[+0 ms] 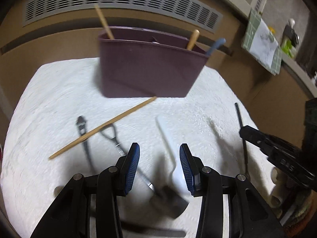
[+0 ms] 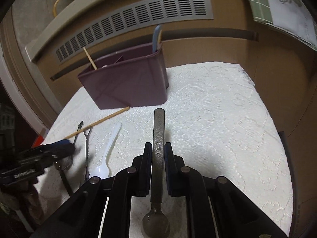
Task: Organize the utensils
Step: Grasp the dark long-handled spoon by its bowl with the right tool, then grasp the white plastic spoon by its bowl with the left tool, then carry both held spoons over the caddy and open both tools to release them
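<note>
A purple caddy (image 1: 146,69) (image 2: 126,83) stands at the back of the white cloth (image 1: 49,99) (image 2: 218,109), with a wooden stick (image 1: 104,21), a wooden handle (image 1: 193,39) and a blue handle (image 2: 156,37) sticking out of it. My left gripper (image 1: 159,152) is open just above a white plastic spoon (image 1: 167,138) (image 2: 108,150). To its left lie a wooden chopstick (image 1: 103,127) (image 2: 99,122), a black-handled utensil (image 1: 83,130) and a loop-handled metal utensil (image 1: 116,138) (image 2: 87,148). My right gripper (image 2: 158,146) (image 1: 244,132) is shut on the handle of a dark grey spoon (image 2: 158,130), whose bowl points back toward the camera.
A grey vent grille (image 1: 118,2) (image 2: 138,17) runs along the brown wall behind the caddy. A green-bordered sheet (image 1: 263,45) (image 2: 281,10) hangs at the right. The cloth's right edge (image 2: 277,130) drops off close by. Pale rolled items (image 1: 277,188) lie at the lower right.
</note>
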The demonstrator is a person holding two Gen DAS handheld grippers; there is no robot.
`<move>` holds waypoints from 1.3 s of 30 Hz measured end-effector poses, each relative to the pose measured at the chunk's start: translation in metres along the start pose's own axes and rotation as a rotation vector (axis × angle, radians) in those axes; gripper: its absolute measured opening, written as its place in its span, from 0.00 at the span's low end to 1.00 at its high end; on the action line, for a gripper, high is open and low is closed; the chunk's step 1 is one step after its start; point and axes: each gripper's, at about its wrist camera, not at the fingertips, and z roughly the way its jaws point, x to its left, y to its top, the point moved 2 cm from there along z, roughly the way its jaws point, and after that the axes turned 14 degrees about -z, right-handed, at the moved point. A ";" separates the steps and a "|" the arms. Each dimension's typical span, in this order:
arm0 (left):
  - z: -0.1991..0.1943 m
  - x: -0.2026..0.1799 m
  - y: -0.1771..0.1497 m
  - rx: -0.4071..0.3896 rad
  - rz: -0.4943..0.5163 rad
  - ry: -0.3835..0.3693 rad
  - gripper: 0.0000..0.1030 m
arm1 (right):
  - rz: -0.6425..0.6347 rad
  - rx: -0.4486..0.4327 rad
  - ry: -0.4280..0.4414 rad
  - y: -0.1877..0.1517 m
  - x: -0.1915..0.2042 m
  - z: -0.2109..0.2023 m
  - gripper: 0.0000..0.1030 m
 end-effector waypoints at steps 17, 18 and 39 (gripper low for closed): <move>0.055 -0.022 0.012 0.044 0.067 0.198 0.19 | 0.004 -0.086 -0.009 -0.008 -0.016 -0.013 0.11; 0.057 -0.023 0.013 0.043 0.069 0.197 0.17 | 0.002 -0.086 -0.009 -0.008 -0.015 -0.013 0.11; -0.099 -0.019 0.027 -0.290 0.019 -0.128 0.10 | -0.036 -0.178 0.056 0.020 0.009 -0.044 0.11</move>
